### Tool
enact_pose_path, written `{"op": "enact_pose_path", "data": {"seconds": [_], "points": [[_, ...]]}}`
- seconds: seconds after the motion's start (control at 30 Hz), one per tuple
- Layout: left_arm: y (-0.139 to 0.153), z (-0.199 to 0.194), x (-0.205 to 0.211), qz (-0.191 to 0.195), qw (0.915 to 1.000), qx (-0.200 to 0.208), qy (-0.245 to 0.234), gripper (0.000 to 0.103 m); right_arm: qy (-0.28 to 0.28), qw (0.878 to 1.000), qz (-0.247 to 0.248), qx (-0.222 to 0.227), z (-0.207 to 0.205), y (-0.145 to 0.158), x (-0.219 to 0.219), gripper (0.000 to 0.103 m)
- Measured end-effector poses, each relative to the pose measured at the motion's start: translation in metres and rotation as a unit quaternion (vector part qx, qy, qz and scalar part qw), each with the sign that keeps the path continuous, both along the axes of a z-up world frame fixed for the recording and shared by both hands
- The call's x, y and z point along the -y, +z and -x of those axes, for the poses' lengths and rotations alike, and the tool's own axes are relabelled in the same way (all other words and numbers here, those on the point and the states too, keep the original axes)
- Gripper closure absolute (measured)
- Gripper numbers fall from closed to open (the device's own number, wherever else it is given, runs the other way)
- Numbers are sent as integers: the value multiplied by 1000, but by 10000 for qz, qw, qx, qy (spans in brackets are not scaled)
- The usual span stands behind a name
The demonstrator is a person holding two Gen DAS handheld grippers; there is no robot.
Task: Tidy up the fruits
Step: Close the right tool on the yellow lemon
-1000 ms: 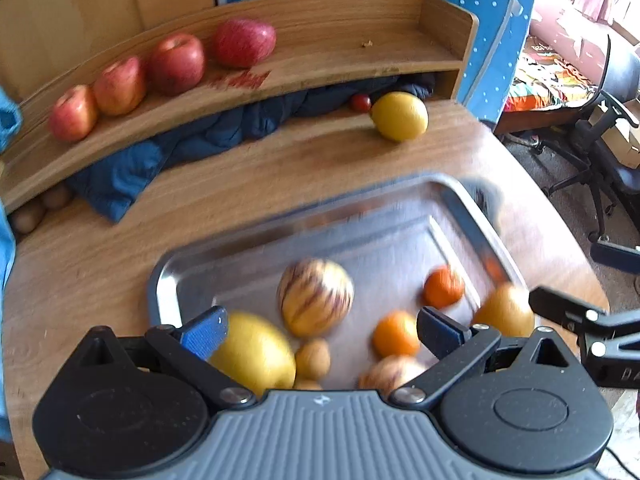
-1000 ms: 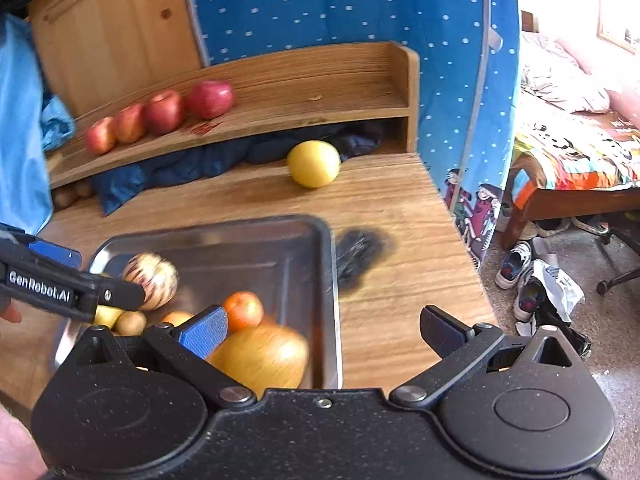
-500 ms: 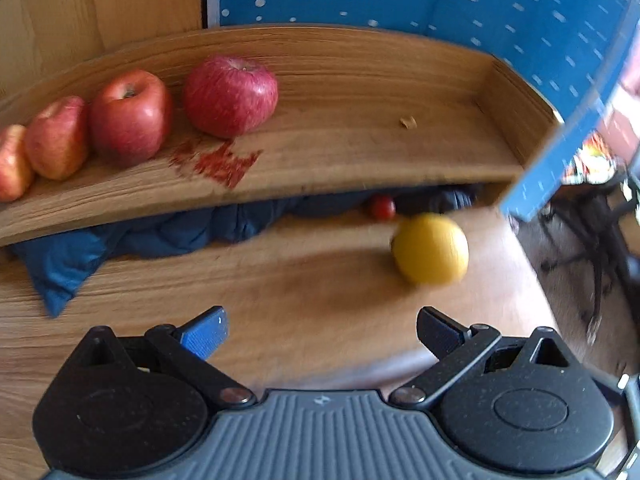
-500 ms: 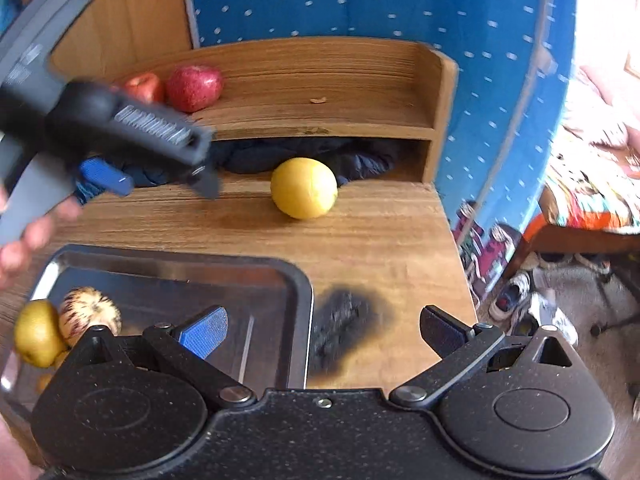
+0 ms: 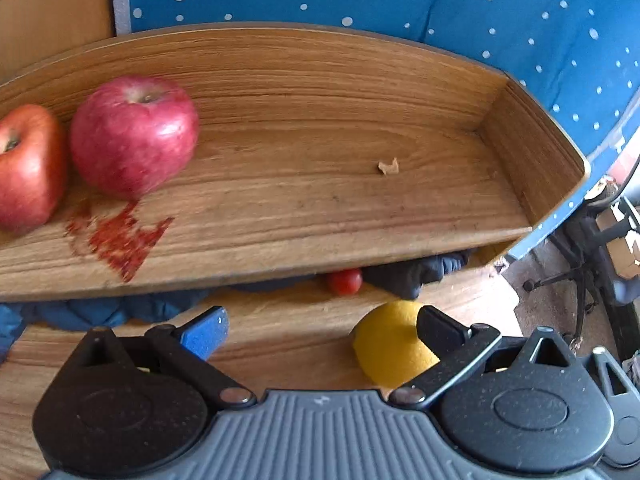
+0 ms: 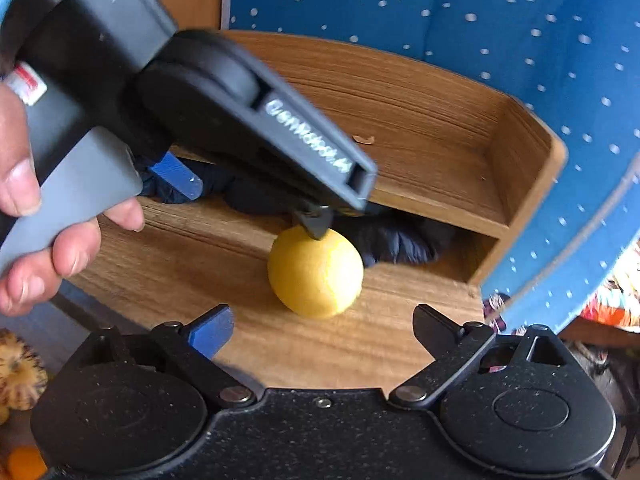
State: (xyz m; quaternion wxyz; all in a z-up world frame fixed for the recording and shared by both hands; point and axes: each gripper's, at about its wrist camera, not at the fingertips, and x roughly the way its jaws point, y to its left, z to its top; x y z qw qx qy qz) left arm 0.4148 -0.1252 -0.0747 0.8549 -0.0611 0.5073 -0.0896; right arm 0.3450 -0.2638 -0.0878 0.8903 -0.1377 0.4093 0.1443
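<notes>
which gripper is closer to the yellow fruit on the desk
Left. The left gripper is open right over the yellow fruit, one black fingertip at its top. The right gripper is open too, held back with bare desk between.
</notes>
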Motion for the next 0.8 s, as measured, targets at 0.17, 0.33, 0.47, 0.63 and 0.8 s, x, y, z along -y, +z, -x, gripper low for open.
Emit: {"op": "enact_pose_path", "data": {"seconds": [0.17, 0.33, 0.47, 0.63, 0.8], "points": [[-3, -13, 2, 112, 9998, -62, 141, 1, 65, 10000, -5, -13, -17, -9, -4, 15], [-5, -16, -1, 271, 9994, -153, 170, 1, 231, 9997, 41, 62, -28, -16, -8, 21], [-9, -19, -3, 418, 9987, -233, 188, 1, 320, 9993, 125, 143, -35, -21, -13, 30], [-8, -20, -6, 425, 9985, -227, 254, 1, 340, 9991, 108, 242, -36, -23, -10, 42], [-8, -17, -3, 409, 9986, -203, 281, 5, 208, 9995, 102, 227, -25, -22, 1, 42]]}}
